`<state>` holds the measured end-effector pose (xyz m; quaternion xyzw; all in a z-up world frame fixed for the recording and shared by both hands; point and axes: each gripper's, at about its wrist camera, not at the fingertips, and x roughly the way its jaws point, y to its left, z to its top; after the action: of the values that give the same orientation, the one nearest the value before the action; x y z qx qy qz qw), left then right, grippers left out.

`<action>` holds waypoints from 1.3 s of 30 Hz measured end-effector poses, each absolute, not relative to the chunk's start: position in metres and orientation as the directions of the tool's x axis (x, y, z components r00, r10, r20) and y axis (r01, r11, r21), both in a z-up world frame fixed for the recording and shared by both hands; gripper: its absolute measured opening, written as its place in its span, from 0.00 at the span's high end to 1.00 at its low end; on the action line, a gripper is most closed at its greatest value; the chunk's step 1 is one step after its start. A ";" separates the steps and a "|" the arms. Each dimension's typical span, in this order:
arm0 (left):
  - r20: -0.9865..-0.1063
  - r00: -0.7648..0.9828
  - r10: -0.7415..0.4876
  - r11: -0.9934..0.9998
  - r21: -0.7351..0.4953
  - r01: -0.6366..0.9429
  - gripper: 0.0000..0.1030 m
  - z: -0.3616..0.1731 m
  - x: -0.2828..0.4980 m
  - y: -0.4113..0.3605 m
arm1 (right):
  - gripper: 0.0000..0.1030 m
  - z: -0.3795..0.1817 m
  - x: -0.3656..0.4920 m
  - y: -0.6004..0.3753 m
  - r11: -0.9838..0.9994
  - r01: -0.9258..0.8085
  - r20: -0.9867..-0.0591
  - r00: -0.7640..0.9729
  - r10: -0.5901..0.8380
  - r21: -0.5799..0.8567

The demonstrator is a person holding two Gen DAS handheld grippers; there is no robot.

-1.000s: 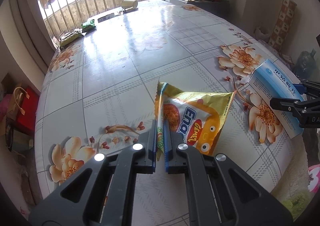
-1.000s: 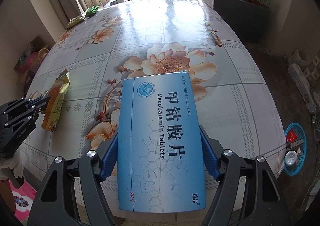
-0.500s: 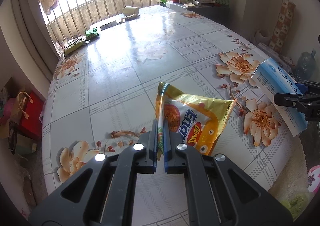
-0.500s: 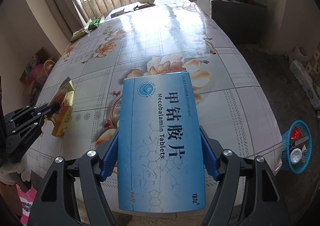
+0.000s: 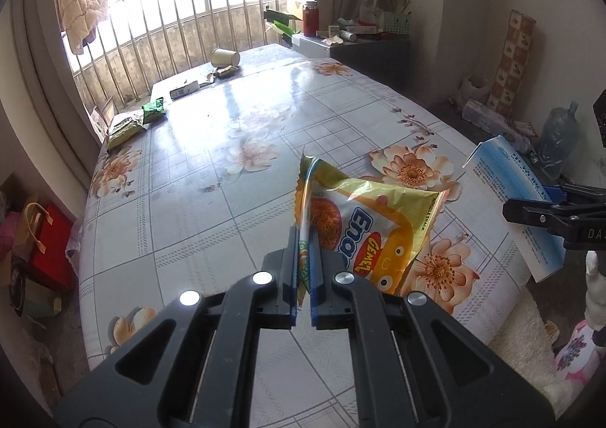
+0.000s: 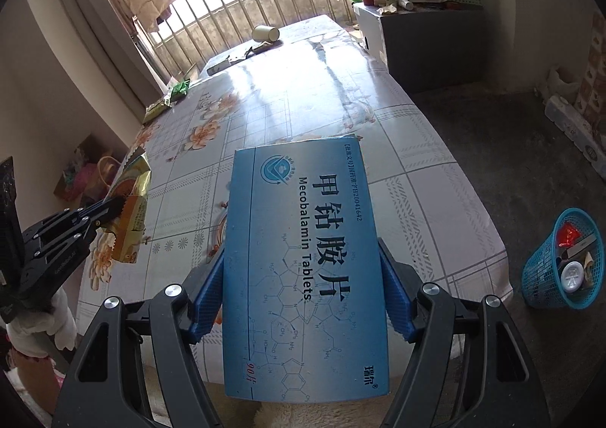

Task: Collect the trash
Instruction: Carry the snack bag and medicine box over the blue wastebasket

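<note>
left gripper [image 5: 302, 269]: fingers pinched nearly closed on one edge of the snack bag [image 5: 363, 227], which hangs clear above the table [image 5: 212, 208], near its front edge. the hold is on a thin strip of foil only; the rest of the bag droops to the side.

right gripper [image 6: 303, 295]: fingers spread wide, pressing both long sides of the blue pill box [image 6: 303, 261]. the box is lifted off the table and juts well forward of the fingers, tilted downward.

bin [image 6: 560, 261]: blue mesh basket on the floor, well to the right of the table, already holding some scraps. neither item is over it yet.

remaining litter, far end of table: paper cup [image 5: 225, 57] on its side, green wrappers [image 5: 153, 111], other flat packets near the window rail.

risks noted:
- the bag may slip out, since slick foil is held at one edge only; a quick swing toward the bin would likely cause it.
- the box may pivot or slide between the fingers, because it is light card gripped near its rear with most of its length overhanging; too much squeeze would likely crush it.
- the bin is small and light; a drop released off-centre or from high up could miss or tip it.
- both grippers must travel to one bin and could collide.
</note>
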<state>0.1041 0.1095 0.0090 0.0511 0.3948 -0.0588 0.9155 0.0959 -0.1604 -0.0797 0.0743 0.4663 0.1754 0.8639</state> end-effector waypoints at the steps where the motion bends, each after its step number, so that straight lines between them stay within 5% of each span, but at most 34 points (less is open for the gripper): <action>1: -0.726 0.683 -0.084 0.985 0.044 0.168 0.97 0.012 0.107 0.102 | 0.32 -0.077 0.093 -0.168 0.926 -0.218 -0.769 0.517 0.377 0.307; 10: -0.697 0.662 -0.277 0.914 0.023 0.406 0.97 0.043 0.138 -0.011 | 0.32 -0.060 0.060 -0.280 0.910 -0.012 -0.688 0.651 0.322 0.414; 22: -0.728 0.481 -0.489 0.685 0.021 0.728 0.97 0.050 0.158 -0.241 | 0.32 -0.093 -0.011 -0.484 0.763 0.409 -0.668 0.743 0.039 0.500; 30: -0.833 0.282 -0.475 0.595 -0.069 0.801 0.97 -0.013 0.201 -0.388 | 0.32 -0.151 -0.006 -0.591 0.622 0.561 -0.704 0.710 -0.024 0.546; 39: -0.920 0.115 -0.374 0.636 -0.165 0.754 0.97 -0.142 0.282 -0.501 | 0.32 -0.246 0.058 -0.678 0.545 0.648 -0.790 0.612 0.044 0.532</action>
<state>0.2817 -0.5013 -0.1417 0.1757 0.5399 -0.3886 0.7257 0.0585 -0.6783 -0.2458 0.4362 0.3963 -0.1924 0.7846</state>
